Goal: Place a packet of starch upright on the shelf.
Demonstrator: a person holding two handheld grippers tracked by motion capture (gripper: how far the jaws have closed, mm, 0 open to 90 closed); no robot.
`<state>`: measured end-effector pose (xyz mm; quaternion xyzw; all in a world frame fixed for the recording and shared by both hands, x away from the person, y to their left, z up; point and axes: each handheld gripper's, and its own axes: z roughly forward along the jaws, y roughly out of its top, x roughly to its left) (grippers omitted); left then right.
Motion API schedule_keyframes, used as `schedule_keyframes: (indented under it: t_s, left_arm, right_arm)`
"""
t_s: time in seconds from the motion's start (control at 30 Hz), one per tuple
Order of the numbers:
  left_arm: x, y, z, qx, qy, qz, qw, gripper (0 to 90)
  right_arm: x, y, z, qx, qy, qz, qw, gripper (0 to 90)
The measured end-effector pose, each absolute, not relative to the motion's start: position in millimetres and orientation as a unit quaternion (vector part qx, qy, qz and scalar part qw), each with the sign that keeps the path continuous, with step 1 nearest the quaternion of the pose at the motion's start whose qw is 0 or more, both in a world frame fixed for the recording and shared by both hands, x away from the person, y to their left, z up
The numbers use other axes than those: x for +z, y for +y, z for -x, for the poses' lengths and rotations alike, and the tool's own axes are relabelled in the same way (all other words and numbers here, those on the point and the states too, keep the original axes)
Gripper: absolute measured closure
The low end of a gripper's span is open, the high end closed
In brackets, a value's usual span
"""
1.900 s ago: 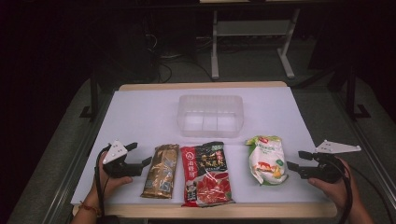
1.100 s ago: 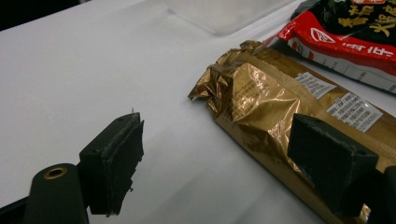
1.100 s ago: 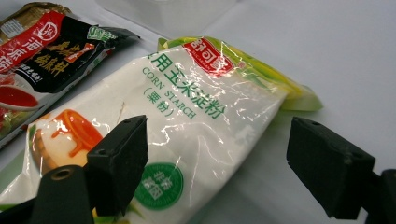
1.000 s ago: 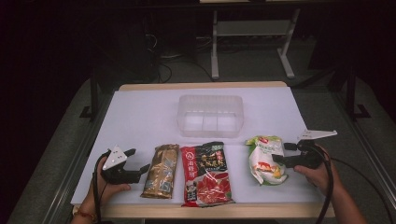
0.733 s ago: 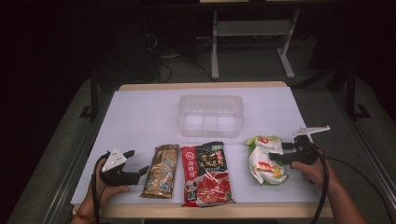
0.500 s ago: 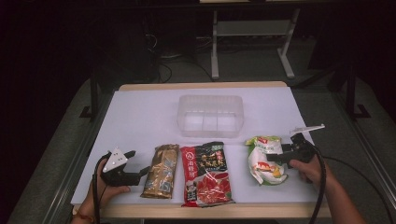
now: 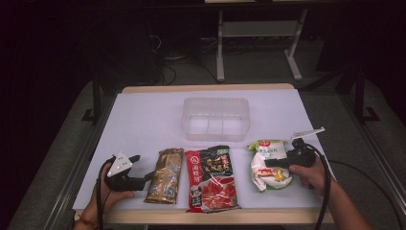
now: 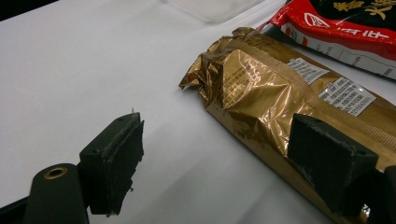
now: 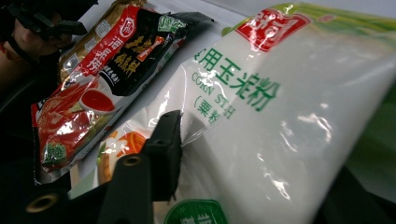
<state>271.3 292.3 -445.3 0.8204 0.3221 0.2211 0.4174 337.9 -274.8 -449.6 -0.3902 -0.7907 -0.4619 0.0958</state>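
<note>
The right gripper (image 7: 276,163) sits over the white corn starch bag (image 9: 280,116); one finger presses its near face, the other is hidden behind the bulging film, so whether it is clamped cannot be told. Judged from that, a bite on slack film alone could let the bag sag and slip out when lifted, or the taut film could tear. The left gripper (image 8: 233,158) stands spread on the desk (image 7: 143,120), its right finger resting over the gold packet (image 8: 261,88), its left finger well clear. Closing there might pinch only the crinkled edge. The clear container (image 7: 215,117) lies beyond both grippers' fingers.
</note>
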Motion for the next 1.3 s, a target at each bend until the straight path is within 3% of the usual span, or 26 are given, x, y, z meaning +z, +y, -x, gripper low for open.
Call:
schedule_keyframes:
  t_s: [0.13,0.37,1.03,1.3]
  left_arm:
    - [-445.1,293.6,-271.0,0.222,0.324,-0.819,0.418,17.7]
    - [-444.5,293.5,-270.3,0.224,0.322,-0.819,0.418,17.8]
    - [-443.0,296.1,-270.4,0.222,0.329,-0.811,0.429,17.9]
    - [-443.2,298.0,-271.0,0.222,0.334,-0.807,0.433,17.9]
  right_arm:
    - [-441.1,-273.4,-331.8,-0.467,-0.795,0.382,0.069,67.5]
    - [-428.2,-265.5,-321.0,-0.464,-0.807,0.366,0.025,73.1]
    - [-398.2,-244.7,-292.5,-0.467,-0.819,0.326,-0.069,78.5]
    - [-388.5,-240.0,-283.9,-0.472,-0.815,0.311,-0.129,78.8]
